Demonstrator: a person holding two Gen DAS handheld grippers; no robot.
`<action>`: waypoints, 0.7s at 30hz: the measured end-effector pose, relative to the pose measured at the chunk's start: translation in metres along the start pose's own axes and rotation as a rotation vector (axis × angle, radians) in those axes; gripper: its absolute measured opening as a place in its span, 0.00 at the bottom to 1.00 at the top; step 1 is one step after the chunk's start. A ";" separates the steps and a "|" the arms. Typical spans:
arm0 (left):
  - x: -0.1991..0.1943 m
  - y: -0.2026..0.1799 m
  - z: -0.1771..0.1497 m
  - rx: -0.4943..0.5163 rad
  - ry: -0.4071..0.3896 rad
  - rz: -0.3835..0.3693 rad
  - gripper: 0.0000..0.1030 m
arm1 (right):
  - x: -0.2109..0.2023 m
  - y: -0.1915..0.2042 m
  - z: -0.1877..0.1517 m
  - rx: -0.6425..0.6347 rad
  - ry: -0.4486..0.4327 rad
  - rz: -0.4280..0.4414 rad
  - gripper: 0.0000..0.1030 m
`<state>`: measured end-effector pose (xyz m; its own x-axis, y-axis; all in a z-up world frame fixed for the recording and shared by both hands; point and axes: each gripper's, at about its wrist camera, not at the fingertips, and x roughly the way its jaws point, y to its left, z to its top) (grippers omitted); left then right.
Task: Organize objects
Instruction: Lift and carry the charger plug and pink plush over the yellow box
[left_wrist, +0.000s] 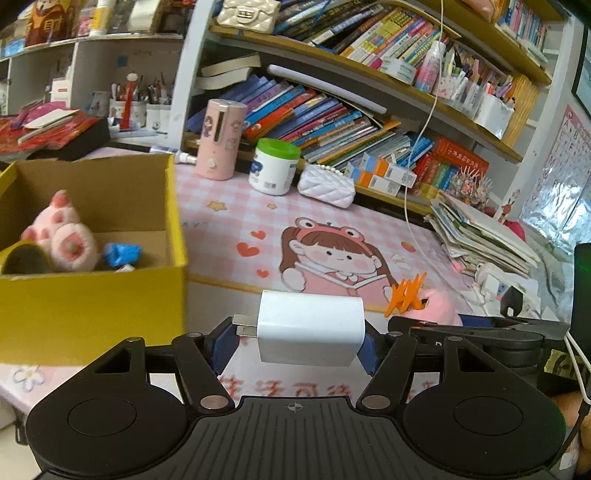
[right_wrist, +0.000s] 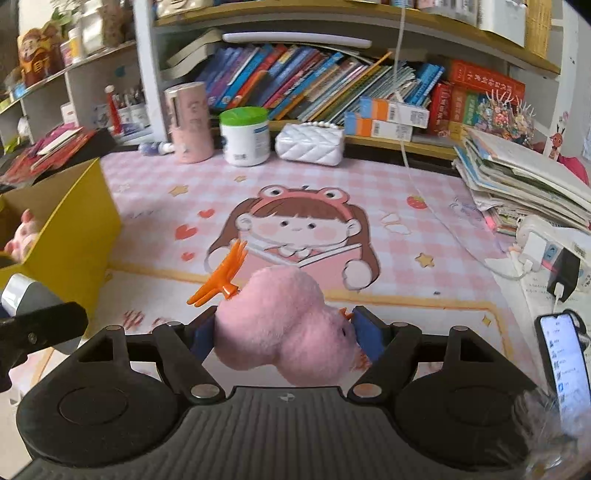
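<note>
While the left gripper (left_wrist: 300, 338) is clamped on a white charger plug (left_wrist: 310, 326), its blue pads (left_wrist: 369, 349) press the plug's two sides and the metal prongs stick out to the left. A yellow cardboard box (left_wrist: 92, 310) stands just left of it on the surface (left_wrist: 229, 236), which is covered by a pink checked mat with a cartoon girl. Inside the box lie a pink plush toy (left_wrist: 61, 232), a blue wrapped item (left_wrist: 122, 254) and a dark roll at the near left corner.

Meanwhile the right gripper (right_wrist: 282, 334) is closed on a pink fluffy toy (right_wrist: 280, 325), whose orange feet (right_wrist: 221, 280) poke up and to the left. The toy fills the gap between the jaws, above the near part of the mat. From the left wrist view the same toy and its orange feet show just right of the plug.

At the far edge of the surface stand a pink cylinder (right_wrist: 188, 122), a white jar with a green lid (right_wrist: 244, 136) and a white quilted purse (right_wrist: 310, 142), in front of shelves packed with books. A stack of booklets (right_wrist: 524, 181) sits at the far right, and a lit phone (right_wrist: 565, 365) is at the near right.
</note>
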<state>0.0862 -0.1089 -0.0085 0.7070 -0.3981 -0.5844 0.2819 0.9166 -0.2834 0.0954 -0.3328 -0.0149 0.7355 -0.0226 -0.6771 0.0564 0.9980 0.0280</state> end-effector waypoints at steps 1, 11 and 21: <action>-0.005 0.005 -0.003 -0.005 0.000 0.001 0.63 | -0.003 0.006 -0.003 -0.002 0.004 0.001 0.72; -0.063 0.061 -0.033 -0.076 0.006 0.048 0.63 | -0.032 0.073 -0.041 -0.061 0.047 0.034 0.72; -0.115 0.111 -0.057 -0.131 -0.015 0.116 0.63 | -0.057 0.144 -0.076 -0.129 0.074 0.117 0.72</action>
<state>-0.0008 0.0367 -0.0156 0.7400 -0.2888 -0.6074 0.1120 0.9434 -0.3121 0.0107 -0.1836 -0.0281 0.6799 0.0941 -0.7273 -0.1173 0.9929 0.0187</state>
